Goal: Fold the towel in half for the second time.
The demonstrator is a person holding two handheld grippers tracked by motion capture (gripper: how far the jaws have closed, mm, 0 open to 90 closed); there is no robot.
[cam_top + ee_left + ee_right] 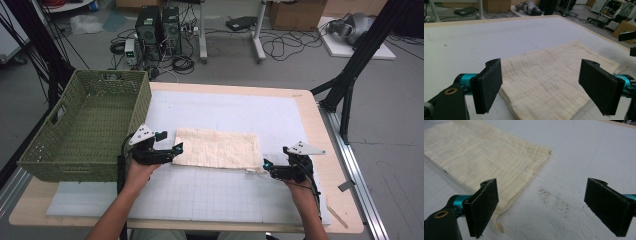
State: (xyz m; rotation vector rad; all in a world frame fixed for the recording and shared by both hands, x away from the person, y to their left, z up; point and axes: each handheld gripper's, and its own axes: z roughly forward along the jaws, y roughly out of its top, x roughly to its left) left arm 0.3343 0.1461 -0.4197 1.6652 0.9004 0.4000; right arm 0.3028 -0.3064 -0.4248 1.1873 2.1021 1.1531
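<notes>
My left gripper sits at the left end of the folded cream cloth, jaws wide apart with nothing between them. My right gripper waits at the cloth's near right corner, jaws equally apart. The cloth lies flat on the white mat, right of the green basket

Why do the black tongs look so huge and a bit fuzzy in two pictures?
In the left gripper view the camera sits right behind the left tongs, so the pads loom large and soft-edged, while the cloth stays fairly sharp. The right gripper view does the same with the right tongs. In the high view both are far off, small and slightly grainy, under even light with no glare.
</notes>
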